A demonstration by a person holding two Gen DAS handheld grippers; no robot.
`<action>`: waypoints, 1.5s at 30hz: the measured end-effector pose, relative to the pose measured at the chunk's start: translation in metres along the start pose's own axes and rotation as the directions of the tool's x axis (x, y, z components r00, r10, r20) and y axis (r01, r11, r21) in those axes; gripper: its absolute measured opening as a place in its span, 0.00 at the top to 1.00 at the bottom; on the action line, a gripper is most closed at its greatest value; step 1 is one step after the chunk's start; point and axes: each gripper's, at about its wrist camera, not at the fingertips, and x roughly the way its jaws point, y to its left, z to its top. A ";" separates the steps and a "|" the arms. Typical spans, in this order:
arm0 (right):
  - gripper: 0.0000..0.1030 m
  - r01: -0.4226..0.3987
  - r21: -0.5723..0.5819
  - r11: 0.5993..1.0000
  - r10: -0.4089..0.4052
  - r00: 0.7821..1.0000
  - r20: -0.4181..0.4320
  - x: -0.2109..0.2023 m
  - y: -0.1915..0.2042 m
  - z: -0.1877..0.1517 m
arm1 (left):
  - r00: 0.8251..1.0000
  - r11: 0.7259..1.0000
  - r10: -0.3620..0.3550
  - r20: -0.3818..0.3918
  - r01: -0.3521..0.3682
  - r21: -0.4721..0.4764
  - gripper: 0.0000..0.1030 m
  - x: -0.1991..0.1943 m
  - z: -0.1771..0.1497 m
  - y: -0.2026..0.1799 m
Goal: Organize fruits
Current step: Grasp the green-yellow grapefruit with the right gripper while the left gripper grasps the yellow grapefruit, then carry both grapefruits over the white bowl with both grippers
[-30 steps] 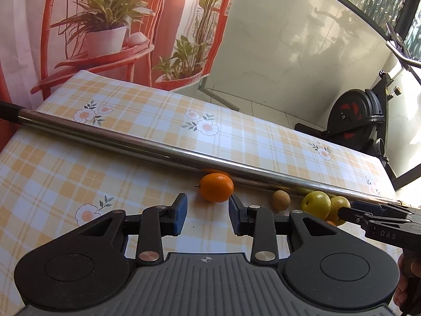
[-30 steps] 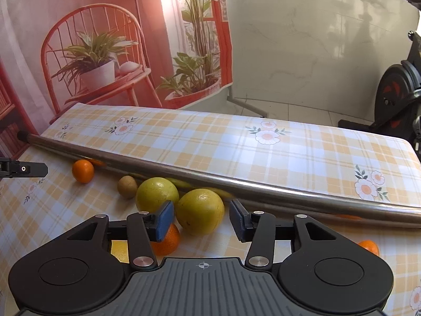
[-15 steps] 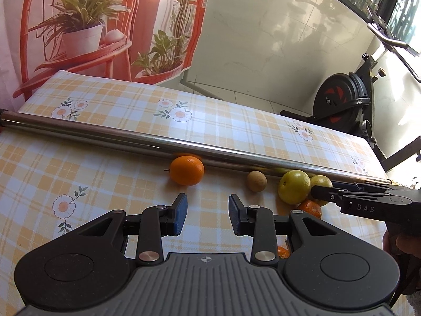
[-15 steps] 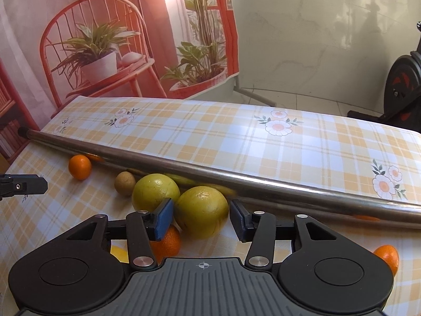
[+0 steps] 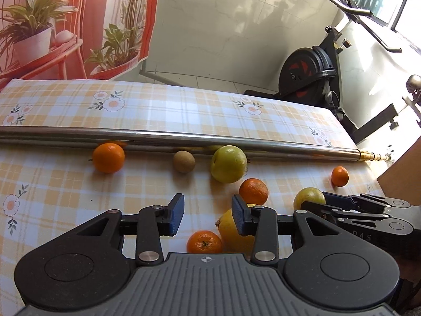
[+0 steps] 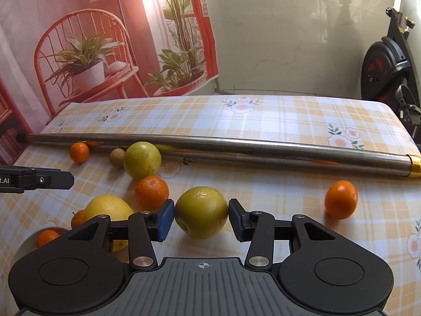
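Fruits lie scattered on the near half of the checked tablecloth (image 6: 263, 121), this side of a steel pole (image 6: 236, 147) that crosses the table.

The right gripper (image 6: 201, 218) has a yellow-green fruit (image 6: 201, 212) between its jaws. Both blue pads sit at the fruit's sides, touching or all but touching; the fruit looks to rest on the cloth, and whether the pads actually press it cannot be told.

The left gripper (image 5: 208, 217) has its jaws opening, with nothing between them. Only bare cloth shows through the gap. A lemon (image 5: 231, 233) lies under and behind its right finger, and a small mandarin (image 5: 204, 242) touches the lemon on the left, close to the gripper body.

Further out, in the right wrist view, an orange (image 6: 151, 192) sits just left of the gripped fruit, with a larger green fruit (image 6: 142, 160) beyond it, beside the pole. A small brown fruit (image 6: 117, 157) and another mandarin (image 6: 79, 152) follow to the left along the pole. A lone mandarin (image 6: 341, 199) lies well apart on the right. At the lower left edge one more orange piece (image 6: 46, 237) sits in what looks like a pale bowl (image 6: 23, 247), partly hidden.

An exercise bike (image 5: 310, 71) stands beyond the table, and a printed backdrop (image 6: 105, 39) hangs behind it.
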 end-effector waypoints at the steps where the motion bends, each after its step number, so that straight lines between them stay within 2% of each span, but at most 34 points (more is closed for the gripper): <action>1: 0.60 0.007 0.013 1.000 -0.007 1.000 0.001 -0.005 -0.004 -0.006 | 1.000 1.000 -0.007 -0.002 0.007 0.005 0.51 0.001 0.000 -0.003; 4: 0.60 0.026 0.056 0.998 -0.026 1.000 0.007 -0.019 -0.014 -0.023 | 0.999 0.999 -0.033 -0.018 0.033 0.037 0.42 0.006 -0.002 -0.017; 9: 0.60 0.039 0.074 0.997 -0.041 0.999 0.021 -0.036 -0.024 -0.042 | 0.998 0.991 -0.037 -0.045 0.043 0.130 0.35 0.013 -0.011 -0.033; 14: 0.59 0.040 0.085 0.996 -0.042 0.999 0.026 -0.041 -0.026 -0.046 | 0.999 0.976 -0.007 -0.050 0.017 0.215 0.33 0.018 -0.017 -0.041; 22: 0.59 0.031 0.114 0.993 -0.035 0.999 0.041 -0.040 -0.029 -0.047 | 0.996 0.964 0.015 -0.089 0.009 0.267 0.33 0.031 -0.019 -0.050; 27: 0.59 0.021 0.123 0.992 -0.028 0.998 0.049 -0.041 -0.031 -0.049 | 0.997 0.947 0.038 -0.070 -0.013 0.322 0.37 0.031 -0.023 -0.055; 35: 0.59 0.013 0.138 0.990 -0.021 0.998 0.057 -0.041 -0.032 -0.050 | 0.997 0.946 0.036 -0.066 -0.013 0.324 0.38 0.027 -0.023 -0.056; 40: 0.58 -0.001 0.172 0.985 -0.010 0.998 0.061 -0.041 -0.037 -0.051 | 0.999 0.951 0.017 -0.034 -0.005 0.309 0.38 0.015 -0.019 -0.056; 45: 0.58 -0.002 0.186 0.983 -0.009 0.998 0.060 -0.039 -0.037 -0.051 | 1.000 0.977 -0.017 0.017 0.013 0.215 0.38 -0.017 -0.020 -0.044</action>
